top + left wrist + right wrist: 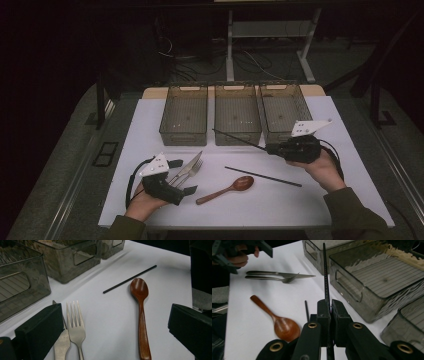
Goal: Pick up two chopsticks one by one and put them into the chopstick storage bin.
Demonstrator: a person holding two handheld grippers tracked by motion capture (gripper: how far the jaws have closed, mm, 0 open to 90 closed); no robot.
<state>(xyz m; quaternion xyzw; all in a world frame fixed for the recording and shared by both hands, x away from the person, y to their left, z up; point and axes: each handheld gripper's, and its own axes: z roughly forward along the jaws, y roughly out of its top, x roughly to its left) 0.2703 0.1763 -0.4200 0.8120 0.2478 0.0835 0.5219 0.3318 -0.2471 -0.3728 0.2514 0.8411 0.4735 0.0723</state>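
My right gripper point(270, 147) is shut on a thin black chopstick point(239, 138) and holds it above the table, tip pointing left toward the bins. In the right gripper view the chopstick point(325, 277) runs up from between the closed jaws of that gripper point(330, 308). A second black chopstick point(263, 176) lies flat on the white table, beside a brown wooden spoon point(227, 189). My left gripper point(182, 176) rests at the near left with its jaws open and nothing between them point(115, 330). A steel knife point(60, 345) and fork point(75, 327) lie by its left jaw.
Three empty smoky translucent bins stand side by side at the back of the table: left point(183, 135), middle point(237, 136) and right point(274, 136). The white table top point(280, 205) ends close to the person's sleeves. Beyond it are a dark floor, cables and desk legs.
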